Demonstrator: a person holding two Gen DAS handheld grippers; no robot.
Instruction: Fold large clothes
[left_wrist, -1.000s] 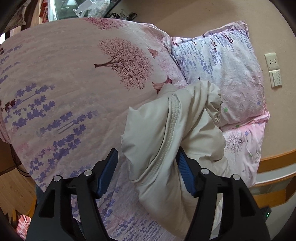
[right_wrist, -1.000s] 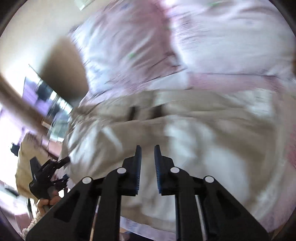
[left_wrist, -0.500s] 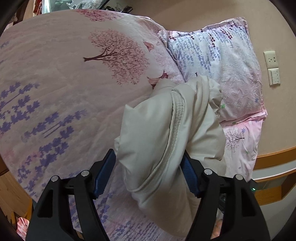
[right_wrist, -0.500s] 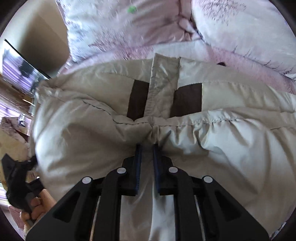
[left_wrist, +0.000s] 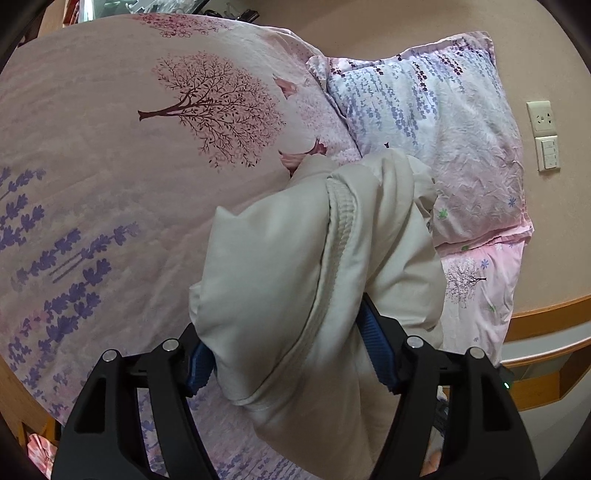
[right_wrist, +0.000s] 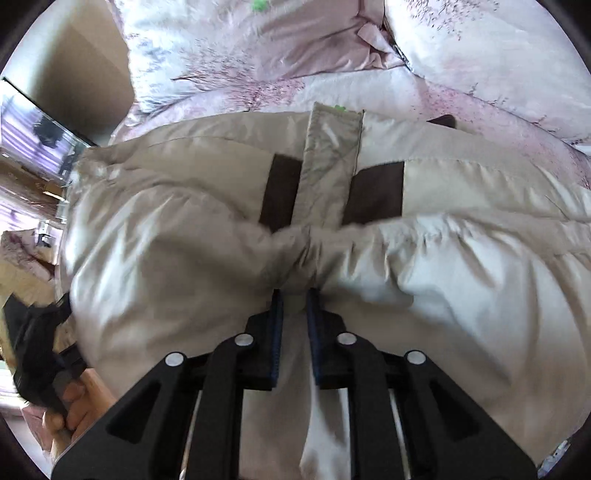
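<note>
A cream padded jacket (left_wrist: 306, 266) lies bunched on the bed at its pillow end. In the left wrist view my left gripper (left_wrist: 288, 343) is wide open, with a fold of the jacket and its ribbed edge lying between the fingers. In the right wrist view the same jacket (right_wrist: 424, 288) fills the frame, with a cream tab between two dark brown patches (right_wrist: 373, 195). My right gripper (right_wrist: 294, 295) is shut on a pinch of jacket fabric just below those patches.
The bed has a pink quilt (left_wrist: 122, 140) with tree and lavender prints and a floral pillow (left_wrist: 443, 125) at the head. A beige wall with a socket and switch (left_wrist: 543, 136) is beyond. A wooden bed frame (left_wrist: 546, 317) runs at the right. The left gripper and hand (right_wrist: 40, 347) show in the right view.
My left gripper has moved forward so the jacket now lies deeper between its open fingers. My right gripper has reached the jacket and closed on its fabric.
</note>
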